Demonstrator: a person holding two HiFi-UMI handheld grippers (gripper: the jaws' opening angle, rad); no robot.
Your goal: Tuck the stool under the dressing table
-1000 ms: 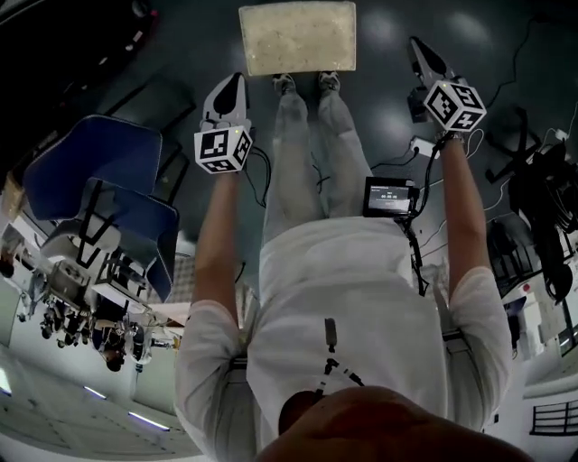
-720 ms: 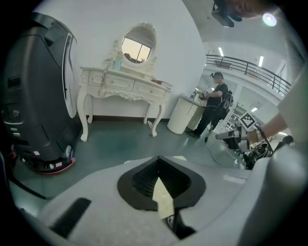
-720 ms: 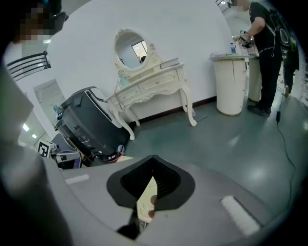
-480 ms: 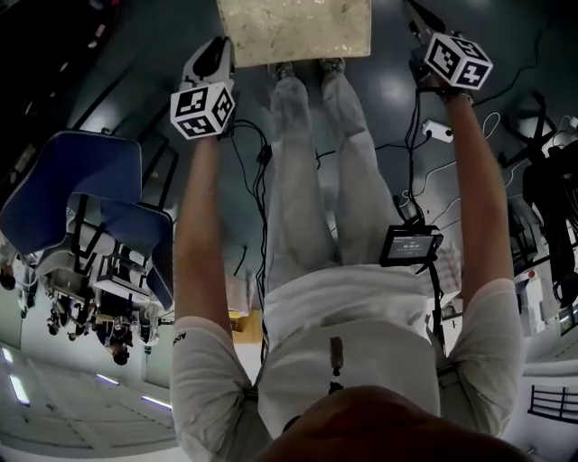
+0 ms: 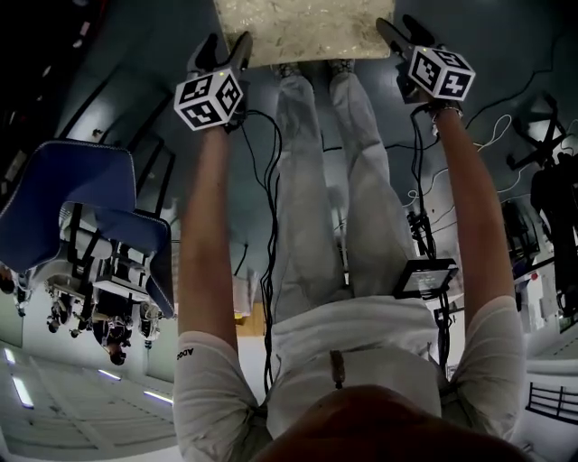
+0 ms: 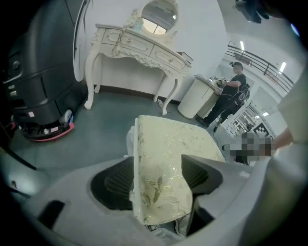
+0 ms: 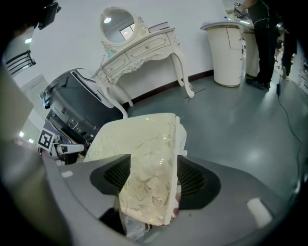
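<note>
The stool has a cream, gold-patterned cushion and stands on the grey floor in front of the person's feet. My left gripper straddles its near left corner, and my right gripper straddles its near right corner. Both pairs of jaws have just been opening and now stand wide. In the left gripper view the cushion lies between the pads of the left gripper. The right gripper has the cushion in its gap the same way. The white carved dressing table with its oval mirror stands against the far wall.
A black machine stands left of the dressing table. A white round cabinet with a person beside it stands to the right. Blue chairs are at my left, and cables lie on the floor at my right.
Both grippers have come down to the stool. Their jaws were shut a second ago and are now spread, one round each near corner of the cushion.
</note>
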